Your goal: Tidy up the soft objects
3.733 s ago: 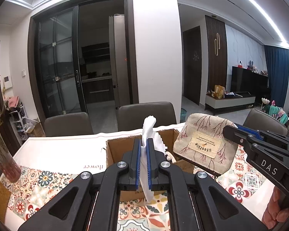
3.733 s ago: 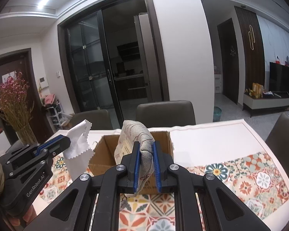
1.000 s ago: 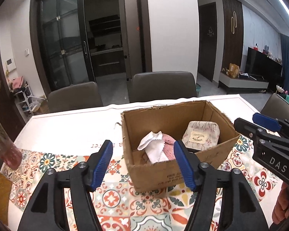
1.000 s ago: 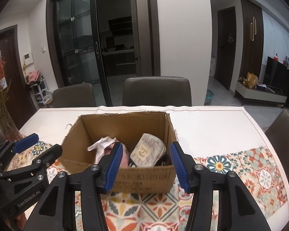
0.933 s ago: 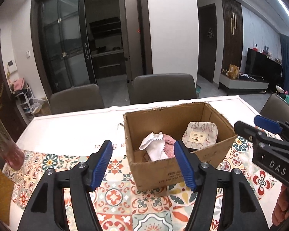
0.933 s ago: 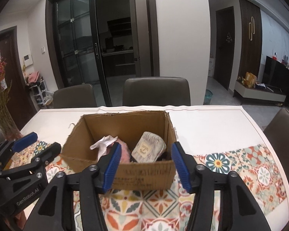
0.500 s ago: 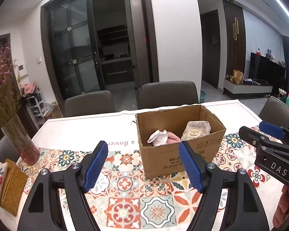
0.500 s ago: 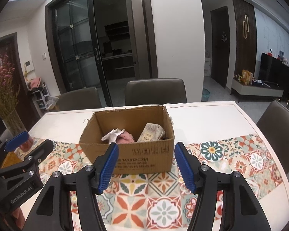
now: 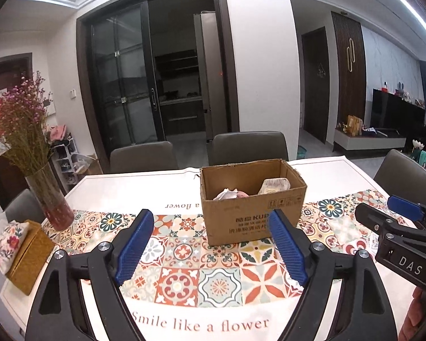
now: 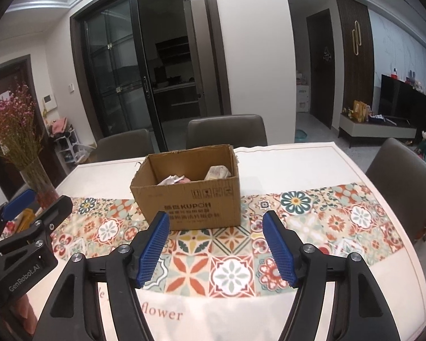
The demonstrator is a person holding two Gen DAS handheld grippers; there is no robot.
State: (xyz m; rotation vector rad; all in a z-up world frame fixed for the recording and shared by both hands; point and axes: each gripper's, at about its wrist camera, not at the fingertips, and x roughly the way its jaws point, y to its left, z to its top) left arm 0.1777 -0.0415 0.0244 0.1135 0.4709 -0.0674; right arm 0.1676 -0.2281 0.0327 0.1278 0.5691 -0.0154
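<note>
Both grippers, left [image 9: 210,248] and right [image 10: 215,244], are hanging wide and empty, jaws just opening; box [image 10: 190,199] is filled, so finishing or seeking leftovers

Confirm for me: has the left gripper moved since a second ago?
Yes. The left gripper, open and empty, has backed away from the cardboard box, which now looks smaller and sits beyond its fingertips.

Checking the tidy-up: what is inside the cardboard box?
In the cardboard box: a white cloth, something pink and a beige patterned pouch. The front wall hides the box floor.
</note>
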